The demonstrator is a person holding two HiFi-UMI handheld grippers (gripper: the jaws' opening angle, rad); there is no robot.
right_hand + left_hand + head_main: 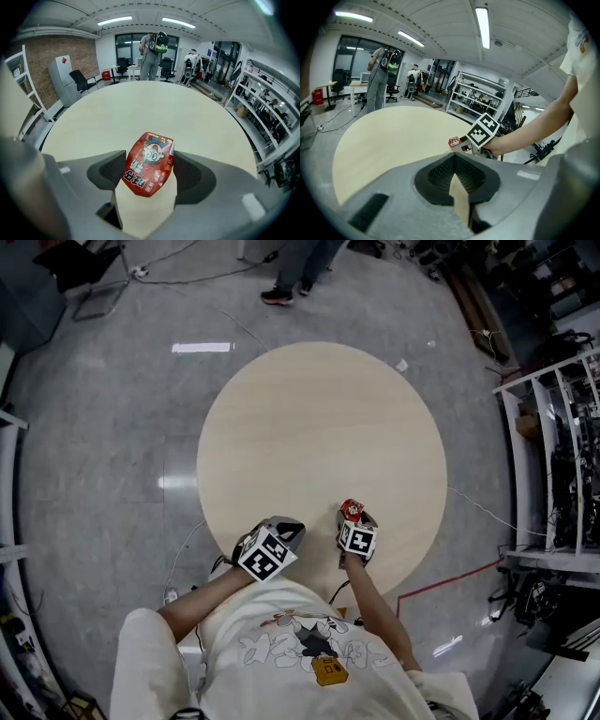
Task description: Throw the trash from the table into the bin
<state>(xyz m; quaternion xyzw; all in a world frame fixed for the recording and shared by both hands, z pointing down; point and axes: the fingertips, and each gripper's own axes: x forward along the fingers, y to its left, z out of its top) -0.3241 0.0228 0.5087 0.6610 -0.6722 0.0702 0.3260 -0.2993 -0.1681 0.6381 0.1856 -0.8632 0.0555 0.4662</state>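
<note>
A red snack packet point(149, 163) with a cartoon face sits tilted between the pads of my right gripper point(151, 169), which is shut on it. From the head view, the packet point(352, 509) pokes out of the right gripper point(355, 519) above the near edge of the round beige table point(319, 418). My left gripper point(286, 529) hovers just left of it at the same edge. Its jaws point(454, 158) are shut with nothing in them. The left gripper view shows the right gripper point(465, 143) and the packet point(454, 141) ahead. No bin shows in any view.
A metal shelving rack point(562, 456) stands to the right of the table. A person point(295, 273) stands beyond the far side. A chair point(89, 268) is at the far left, and cables and a red tape line point(441, 582) lie on the floor.
</note>
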